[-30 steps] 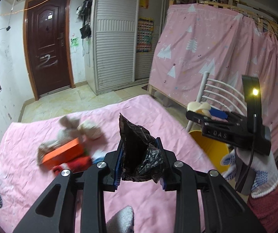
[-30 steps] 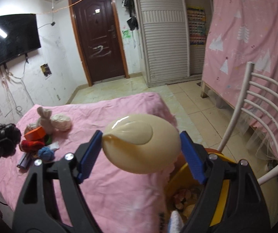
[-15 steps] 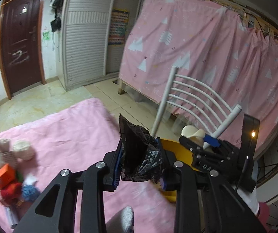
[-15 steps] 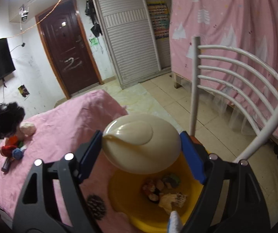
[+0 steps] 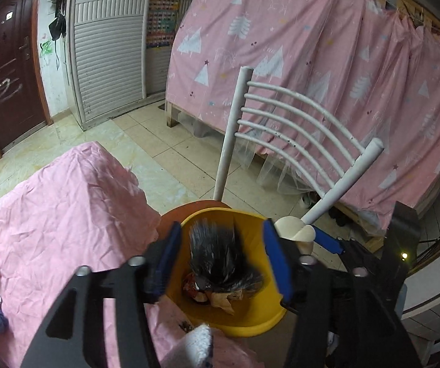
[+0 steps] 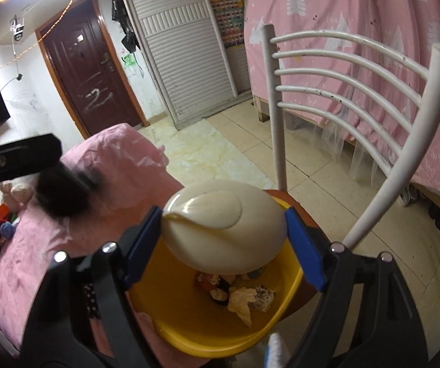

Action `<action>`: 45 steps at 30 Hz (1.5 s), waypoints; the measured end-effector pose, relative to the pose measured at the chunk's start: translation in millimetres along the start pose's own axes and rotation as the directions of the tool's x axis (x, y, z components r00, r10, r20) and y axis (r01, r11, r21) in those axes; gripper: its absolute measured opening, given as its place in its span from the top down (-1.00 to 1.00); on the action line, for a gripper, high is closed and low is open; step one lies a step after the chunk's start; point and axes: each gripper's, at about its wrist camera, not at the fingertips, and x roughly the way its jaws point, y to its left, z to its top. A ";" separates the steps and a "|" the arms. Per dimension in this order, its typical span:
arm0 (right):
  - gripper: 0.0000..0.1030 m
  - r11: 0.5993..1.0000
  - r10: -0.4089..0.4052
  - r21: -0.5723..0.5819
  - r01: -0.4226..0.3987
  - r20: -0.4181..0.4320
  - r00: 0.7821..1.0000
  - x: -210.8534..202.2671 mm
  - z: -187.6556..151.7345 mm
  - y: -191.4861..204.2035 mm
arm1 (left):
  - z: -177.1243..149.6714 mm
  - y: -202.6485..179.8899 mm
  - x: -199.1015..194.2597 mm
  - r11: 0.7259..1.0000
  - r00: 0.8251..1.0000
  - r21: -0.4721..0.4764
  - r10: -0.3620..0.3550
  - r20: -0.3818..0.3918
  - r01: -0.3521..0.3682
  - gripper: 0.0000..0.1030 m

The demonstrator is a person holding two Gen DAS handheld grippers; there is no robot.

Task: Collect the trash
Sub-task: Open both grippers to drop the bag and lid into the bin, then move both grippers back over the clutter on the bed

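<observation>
A yellow bin [image 5: 238,316] [image 6: 186,316] stands on a chair seat beside the pink bed, with several bits of trash in it. My left gripper [image 5: 220,260] is open above the bin. A crumpled black bag [image 5: 220,260], blurred by motion, hangs between its spread fingers over the bin; it shows as a dark blur in the right wrist view [image 6: 63,193]. My right gripper [image 6: 224,230] is shut on a cream egg-shaped shell [image 6: 223,227] and holds it over the bin's rim. That shell [image 5: 295,230] also shows in the left wrist view.
A white metal chair back [image 5: 296,128] [image 6: 342,92] rises right behind the bin. The pink bed [image 5: 60,208] lies left, with toys and trash [image 6: 5,214] at its far left. A pink curtain [image 5: 312,61] hangs behind. Tiled floor [image 6: 220,141] runs toward the door [image 6: 88,73].
Both grippers swung right from over the bed to over the yellow bin. My left gripper's jaws spread apart and the black bag came loose from them. The right gripper kept its hold.
</observation>
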 end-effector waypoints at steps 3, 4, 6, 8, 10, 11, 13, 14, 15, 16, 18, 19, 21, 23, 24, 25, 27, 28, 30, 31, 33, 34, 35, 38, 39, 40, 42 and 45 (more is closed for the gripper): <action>-0.51 1.000 0.003 0.004 -0.003 -0.011 1.000 2.9 -2.4 -1.8 | -1.7 0.7 2.1 1.000 1.000 -0.005 0.013 -0.003 -0.013 -0.04; -0.51 1.000 0.013 0.009 -0.012 -0.017 1.000 5.9 -2.9 -1.7 | -2.2 1.4 0.9 1.000 1.000 -0.009 0.015 -0.003 -0.015 -0.04; -0.51 1.000 0.024 0.007 -0.023 -0.025 0.999 11.2 -2.5 2.0 | -2.8 3.7 -2.2 1.000 1.000 -0.017 0.017 0.003 -0.017 -0.05; -0.51 0.999 0.032 -0.008 -0.033 -0.038 0.999 17.2 -2.0 7.7 | -3.3 6.6 -6.6 0.999 1.000 -0.024 0.022 0.008 -0.022 -0.05; -0.51 0.999 0.038 -0.022 -0.039 -0.046 0.998 22.4 -0.1 15.3 | -3.8 9.6 -11.3 0.999 1.000 -0.031 0.025 0.013 -0.025 -0.06; -0.52 0.999 0.040 -0.026 -0.041 -0.047 0.998 23.6 -0.3 17.8 | -4.4 11.7 -14.9 0.999 0.999 -0.032 0.028 0.017 -0.027 -0.06; -0.53 0.998 0.045 -0.031 -0.047 -0.045 0.998 24.3 0.9 23.7 | -5.7 15.8 -21.8 0.999 0.999 -0.037 0.032 0.027 -0.031 -0.06; -0.55 0.998 0.048 -0.034 -0.049 -0.043 0.998 24.4 2.4 27.4 | -6.6 19.1 -25.8 0.999 0.999 -0.041 0.033 0.032 -0.032 -0.07; -0.60 0.998 0.047 -0.039 -0.049 -0.042 0.998 24.1 3.8 30.6 | -6.1 21.1 -28.7 0.998 0.999 -0.044 0.035 0.035 -0.033 -0.07; -0.60 0.998 0.047 -0.046 -0.048 -0.038 0.998 23.5 5.6 34.5 | -7.0 24.5 -33.5 0.998 0.999 -0.050 0.036 0.041 -0.034 -0.07; -0.60 0.997 0.049 -0.058 -0.051 -0.036 0.998 21.6 8.2 42.1 | -8.0 31.2 -43.1 0.998 0.998 -0.058 0.039 0.055 -0.036 -0.08; -0.60 0.996 0.051 -0.065 -0.053 -0.036 0.998 20.5 8.7 46.4 | -9.0 34.3 -47.8 0.997 0.997 -0.061 0.045 0.062 -0.041 -0.08; -0.60 0.995 0.055 -0.079 -0.058 -0.036 0.998 18.1 9.8 53.3 | -11.3 40.3 -57.2 0.996 0.996 -0.069 0.053 0.077 -0.048 -0.09; -0.60 0.993 0.061 -0.098 -0.064 -0.035 0.998 14.9 11.6 65.8 | -13.8 47.0 -67.3 0.996 0.993 -0.073 0.066 0.093 -0.060 -0.10; -0.60 0.992 0.065 -0.107 -0.068 -0.035 0.997 14.3 12.2 71.5 | -14.9 50.5 -72.1 0.995 0.992 -0.076 0.076 0.100 -0.068 -0.11; -0.60 0.990 0.070 -0.122 -0.074 -0.033 0.997 12.9 13.2 81.1 | -16.4 54.4 -77.2 0.994 0.991 -0.078 0.084 0.108 -0.076 -0.13; -0.60 0.987 0.078 -0.142 -0.082 -0.032 0.996 11.4 15.5 92.9 | -20.1 65.3 -88.9 0.992 0.987 -0.090 0.104 0.123 -0.093 -0.16; -0.60 0.984 0.085 -0.157 -0.089 -0.032 0.996 10.4 16.5 103.6 | -21.7 69.9 -92.5 0.990 0.985 -0.095 0.112 0.127 -0.101 -0.17; -0.60 0.978 0.098 -0.180 -0.102 -0.031 0.995 9.1 17.9 119.1 | -26.4 82.7 -103.2 0.986 0.981 -0.114 0.133 0.138 -0.118 -0.18; -0.60 0.976 0.103 -0.189 -0.107 -0.031 0.994 8.3 17.9 125.0 | -28.1 87.4 -107.3 0.985 0.980 -0.122 0.140 0.141 -0.123 -0.19; -0.60 0.969 0.116 -0.216 -0.120 -0.034 0.993 7.6 18.4 143.7 | -33.6 101.2 -117.6 0.981 0.976 -0.142 0.156 0.148 -0.135 -0.20; -0.60 0.966 0.121 -0.228 -0.126 -0.036 0.992 7.9 18.1 152.5 | -35.6 105.8 -121.1 0.979 0.975 -0.150 0.162 0.152 -0.139 -0.21; -0.60 0.963 0.125 -0.236 -0.130 -0.038 0.991 6.8 18.0 158.4 | -38.5 112.8 -126.1 0.976 0.973 -0.160 0.170 0.155 -0.145 -0.21; -0.60 0.951 0.138 -0.272 -0.146 -0.048 0.989 7.3 17.4 180.6 | -47.2 132.1 -139.1 0.969 0.968 -0.189 0.189 0.164 -0.157 -0.23; -0.60 0.947 0.140 -0.284 -0.148 -0.050 0.989 7.0 16.6 186.6 | -50.7 138.8 -144.0 0.966 0.966 -0.200 0.196 0.167 -0.162 -0.23; -0.60 0.940 0.139 -0.306 -0.150 -0.058 0.989 6.7 16.0 196.6 | -53.7 143.7 -147.3 0.964 0.965 -0.207 0.202 0.169 -0.166 -0.23; -0.60 0.934 0.154 -0.317 -0.164 -0.059 0.986 5.3 15.8 207.9 | -60.7 156.1 -155.7 0.958 0.961 -0.226 0.216 0.174 -0.175 -0.24; -0.60 0.918 0.162 -0.355 -0.176 -0.068 0.984 2.8 13.2 228.5 | -71.3 173.6 -167.1 0.950 0.957 -0.251 0.235 0.172 -0.188 -0.25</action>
